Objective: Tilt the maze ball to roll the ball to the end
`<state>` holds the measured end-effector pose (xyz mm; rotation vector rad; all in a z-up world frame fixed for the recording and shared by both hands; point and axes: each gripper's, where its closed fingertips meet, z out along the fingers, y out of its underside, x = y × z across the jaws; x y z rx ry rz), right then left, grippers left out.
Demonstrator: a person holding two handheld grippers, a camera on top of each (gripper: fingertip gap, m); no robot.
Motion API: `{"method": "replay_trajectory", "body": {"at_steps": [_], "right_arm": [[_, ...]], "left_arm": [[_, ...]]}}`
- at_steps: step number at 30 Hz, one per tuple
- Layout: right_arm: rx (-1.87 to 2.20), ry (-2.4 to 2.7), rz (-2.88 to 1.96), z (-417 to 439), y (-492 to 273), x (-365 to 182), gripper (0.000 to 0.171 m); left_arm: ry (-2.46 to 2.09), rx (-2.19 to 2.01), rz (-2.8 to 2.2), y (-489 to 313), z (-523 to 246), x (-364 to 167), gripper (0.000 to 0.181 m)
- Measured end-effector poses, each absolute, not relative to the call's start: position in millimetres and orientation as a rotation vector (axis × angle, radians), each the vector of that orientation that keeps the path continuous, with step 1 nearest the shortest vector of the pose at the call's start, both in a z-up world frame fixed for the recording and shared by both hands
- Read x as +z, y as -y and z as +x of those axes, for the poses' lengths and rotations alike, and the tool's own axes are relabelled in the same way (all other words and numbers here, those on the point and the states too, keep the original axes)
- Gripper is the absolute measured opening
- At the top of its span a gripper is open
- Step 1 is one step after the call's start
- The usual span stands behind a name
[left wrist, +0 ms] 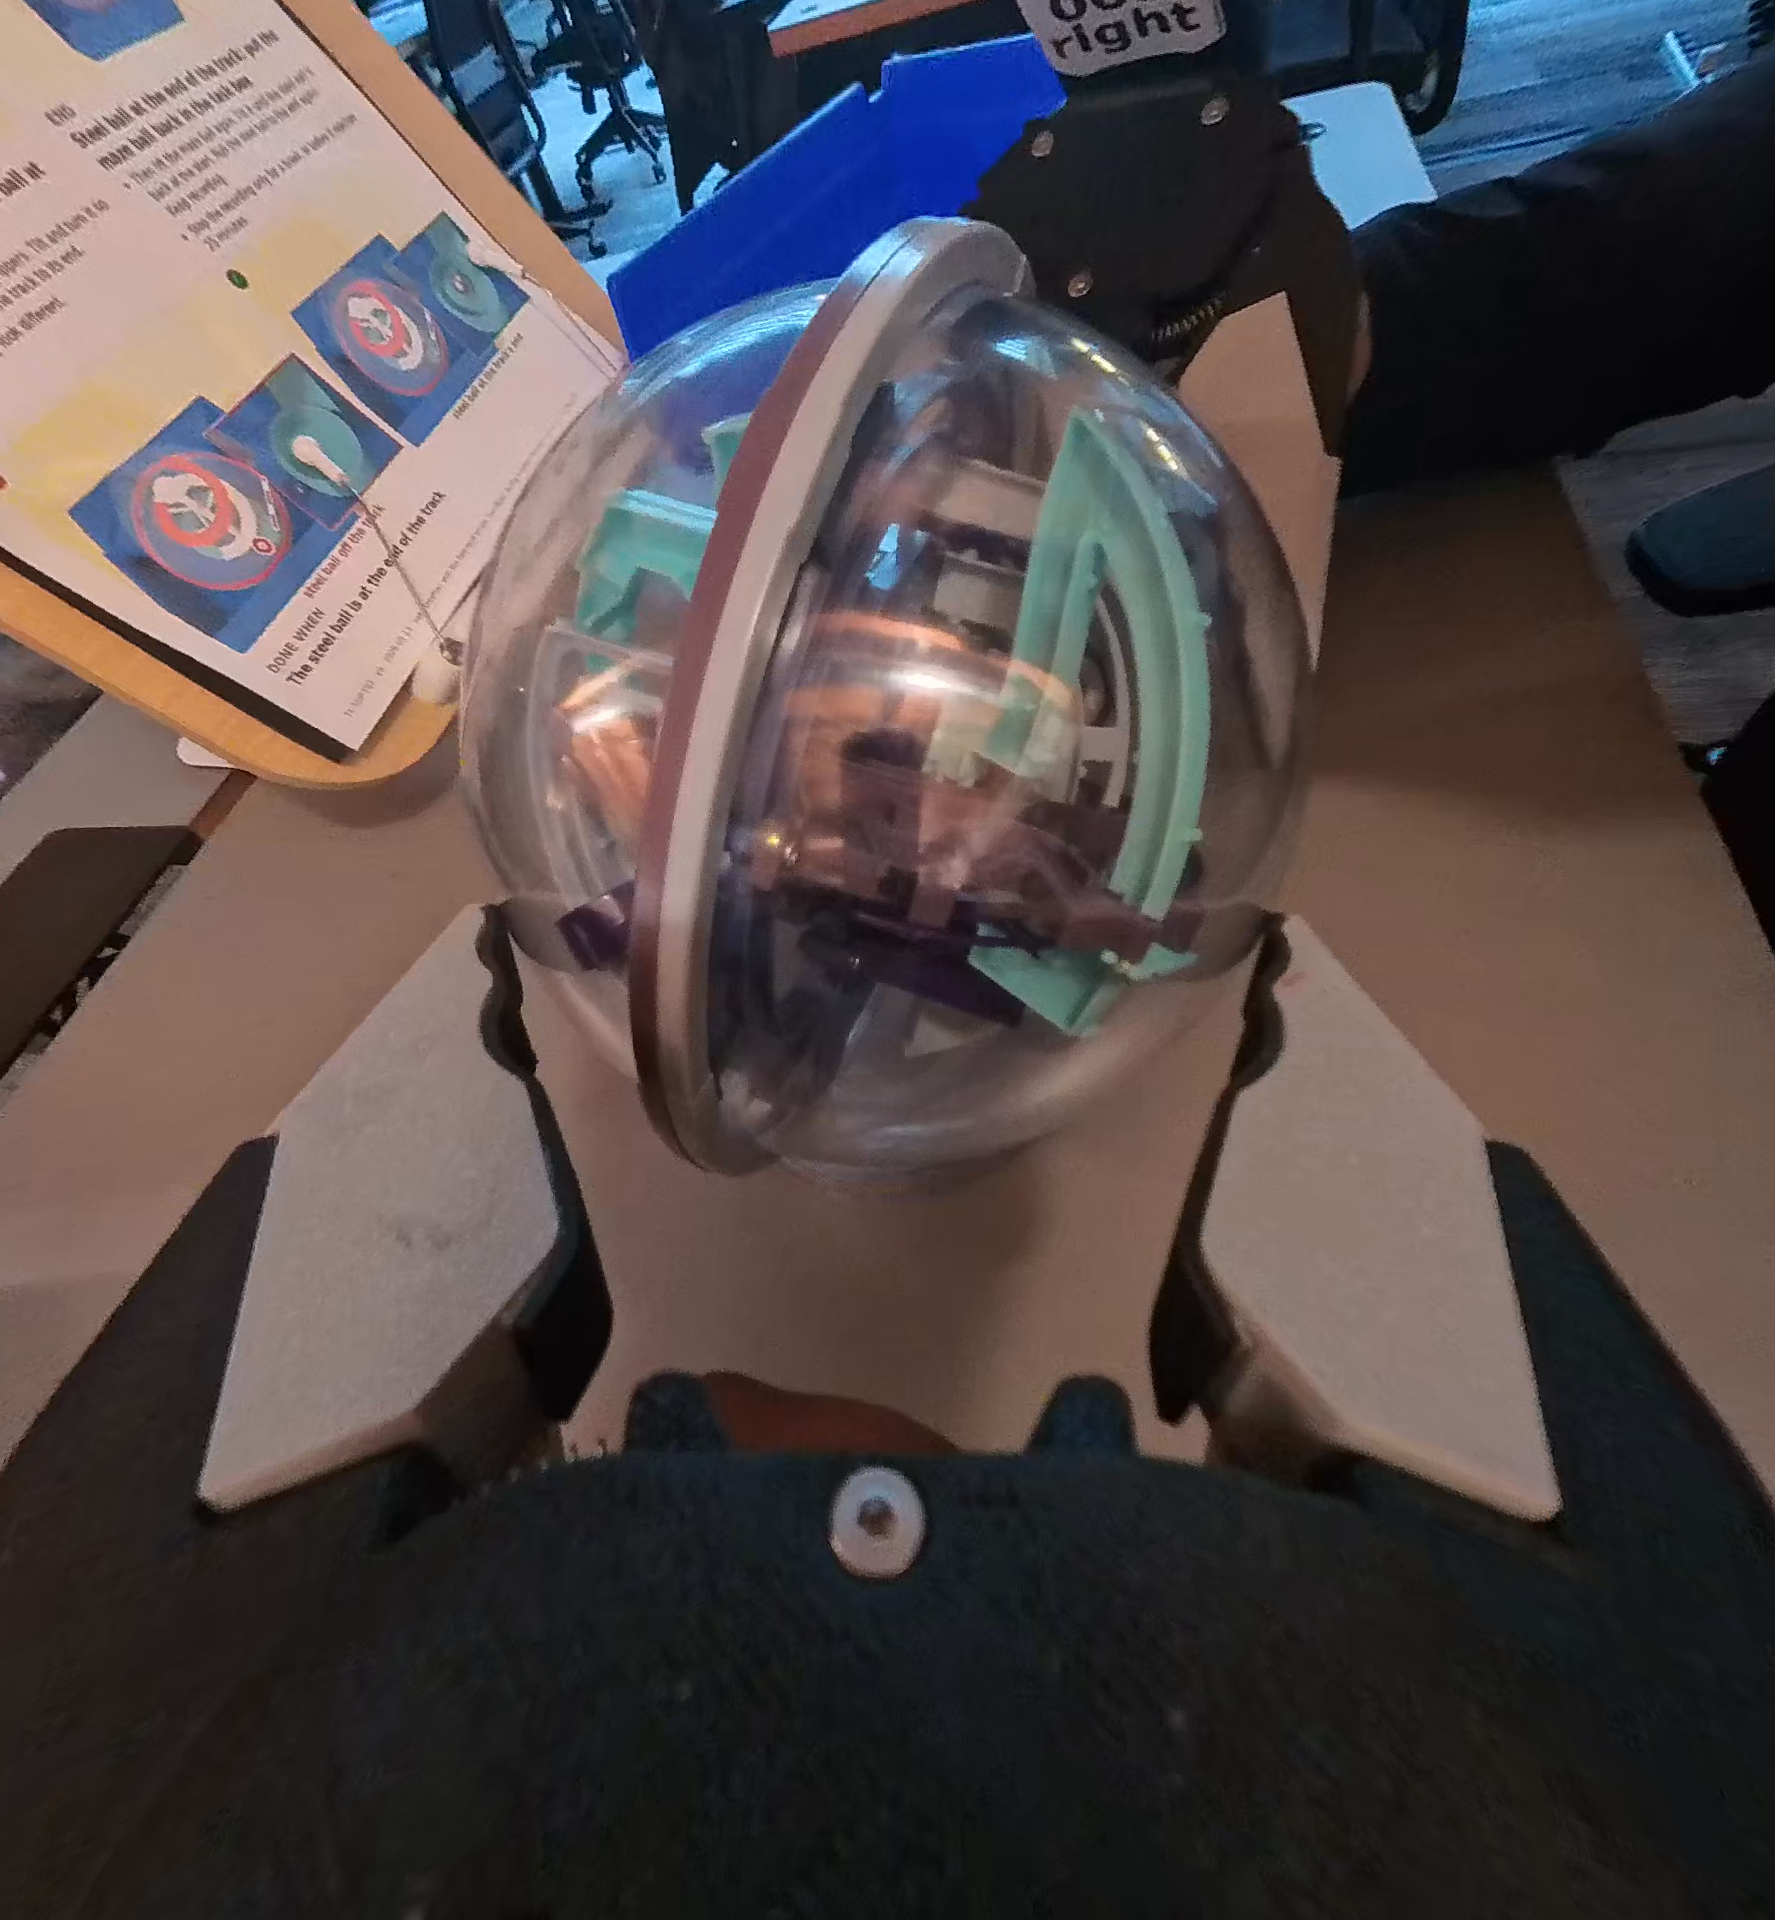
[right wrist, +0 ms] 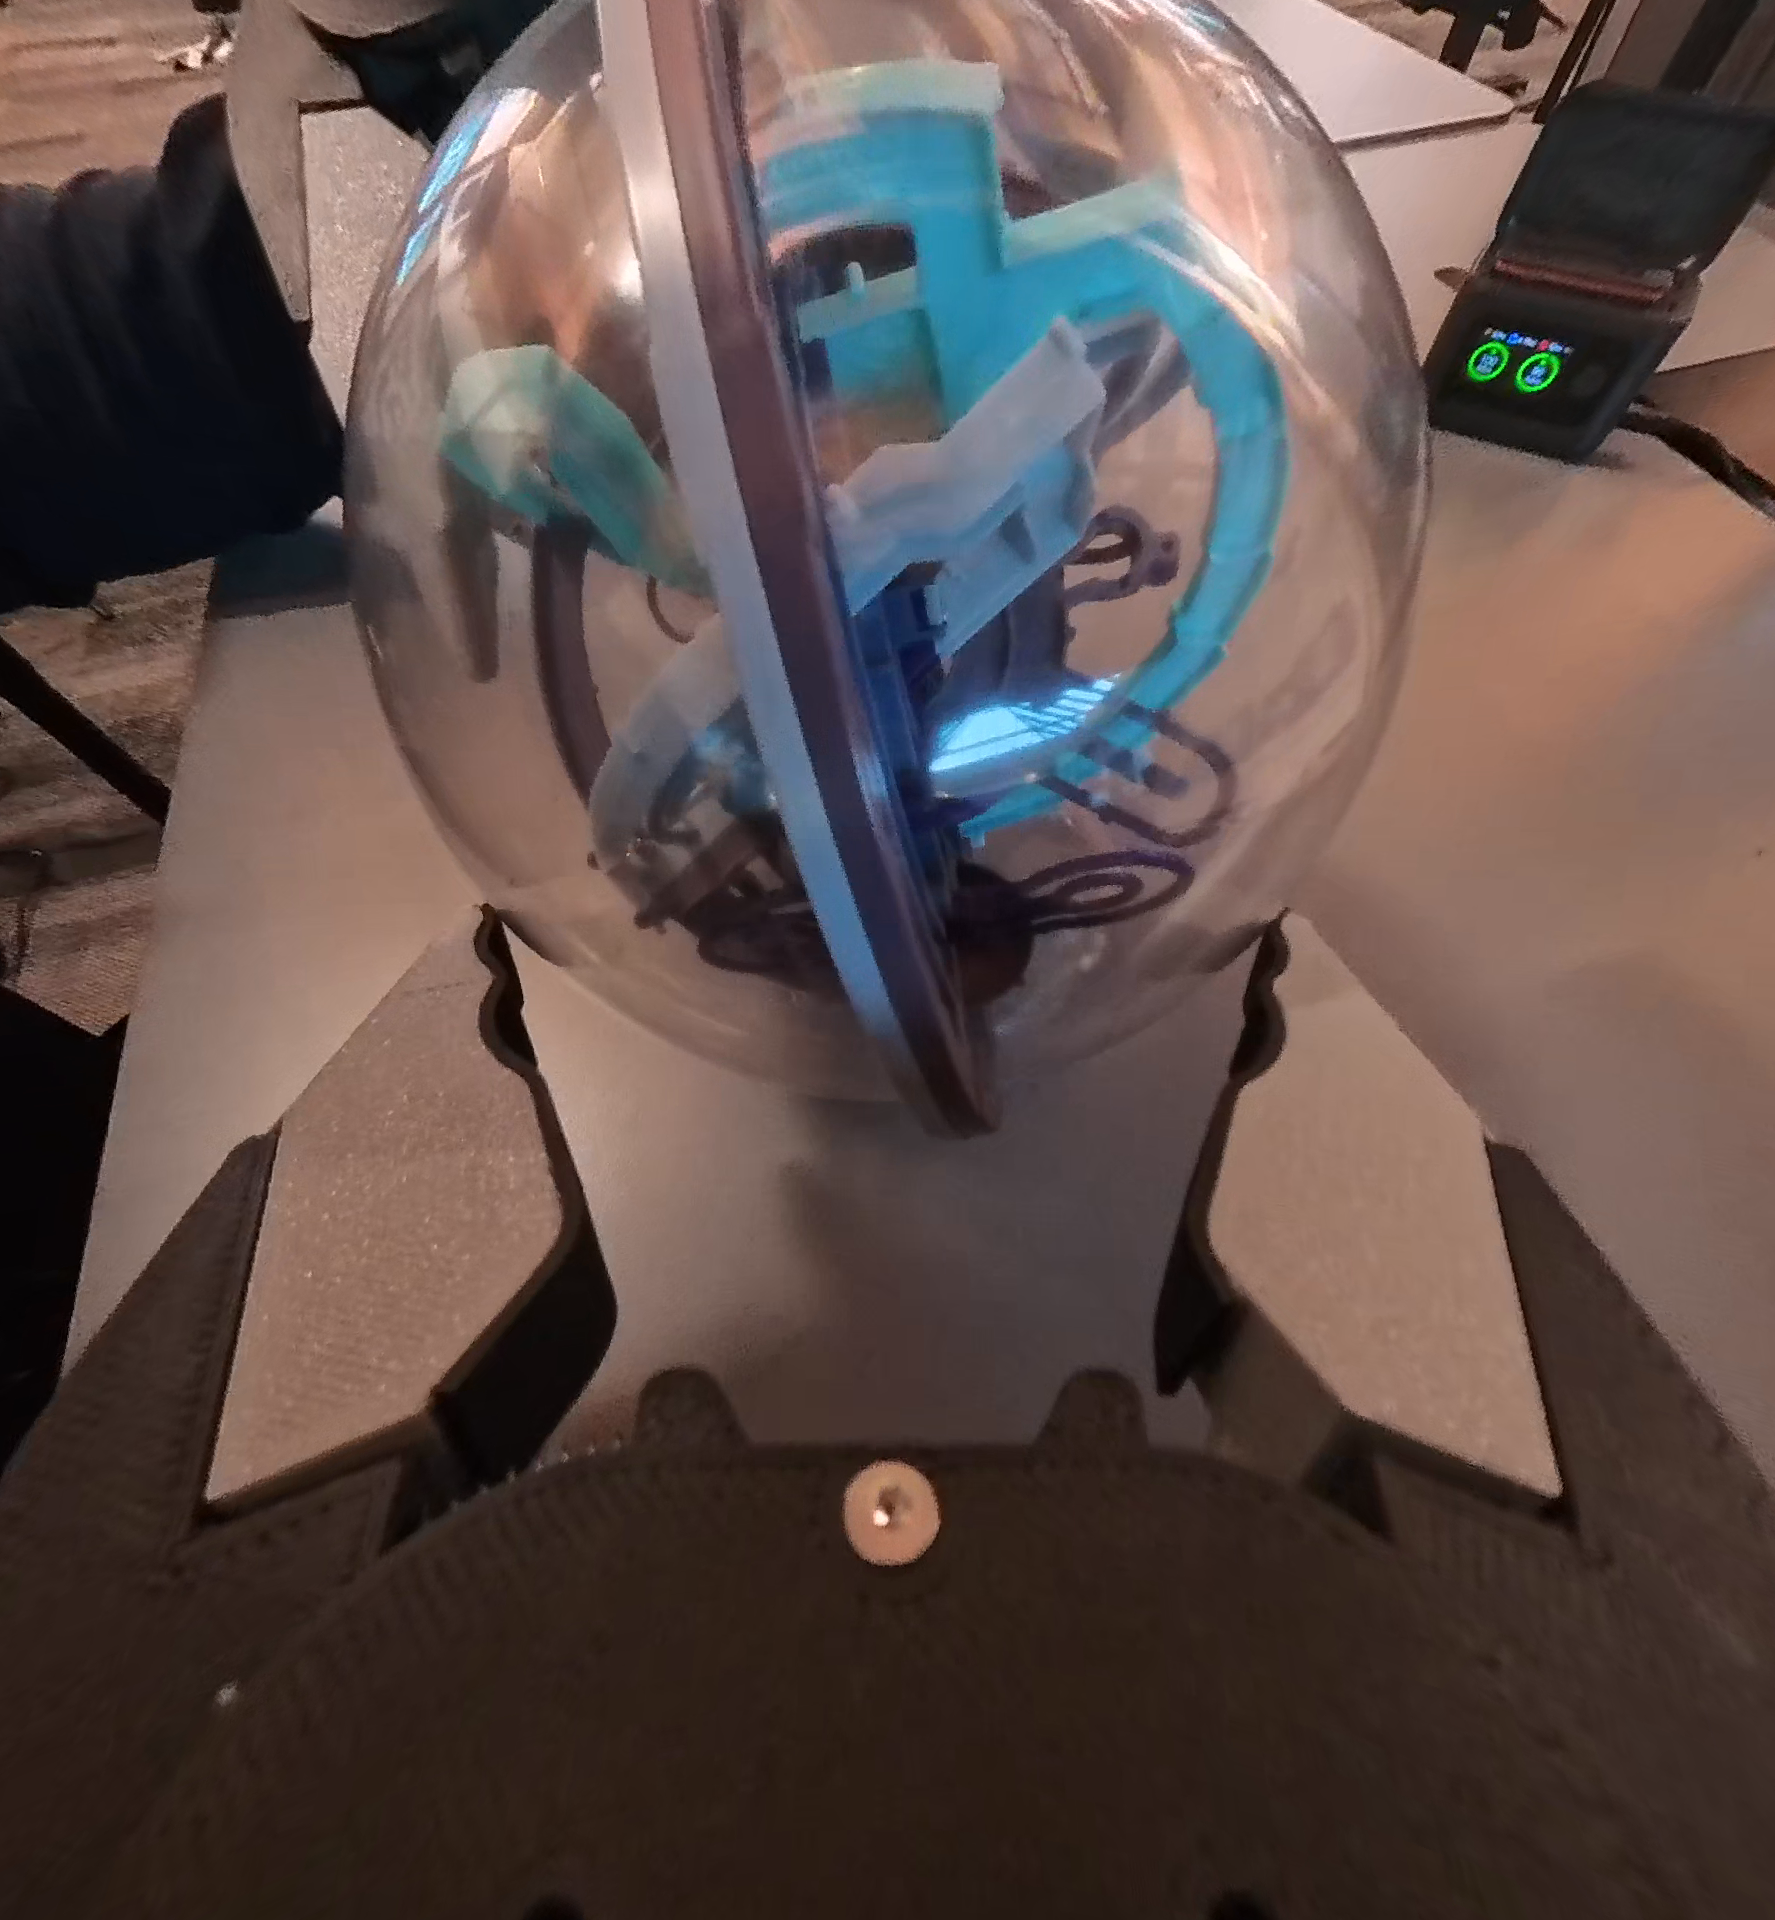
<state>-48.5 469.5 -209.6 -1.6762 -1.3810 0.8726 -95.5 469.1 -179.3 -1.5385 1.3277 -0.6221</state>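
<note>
We hold the clear maze ball (left wrist: 888,707) above the table (left wrist: 1465,831), left gripper (left wrist: 883,935) and right gripper (right wrist: 883,935) each clamped on it; printed instruction sheet (left wrist: 187,343) at ten o'clock; steel ball seemingly hidden.

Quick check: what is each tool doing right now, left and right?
Left tool: spread wide, fingertips against the clear maze ball, gripping it.
Right tool: also spread wide, gripping the same maze ball from the opposite side.

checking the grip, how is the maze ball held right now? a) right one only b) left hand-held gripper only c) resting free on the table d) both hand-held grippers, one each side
d: the maze ball sits between the left hand-held gripper fingertips, and the right hand-held gripper spans it from the opposite side.
</note>
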Motion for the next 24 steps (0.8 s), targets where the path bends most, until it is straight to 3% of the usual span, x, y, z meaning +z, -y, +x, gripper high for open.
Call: {"method": "replay_trajectory", "body": {"at_steps": [24], "right_arm": [[0.818, 1.272, -1.787, -25, -435, -200, 0.133]], "left_arm": [[-1.367, -0.779, -1.472, -440, -71, -170, 0.137]]}}
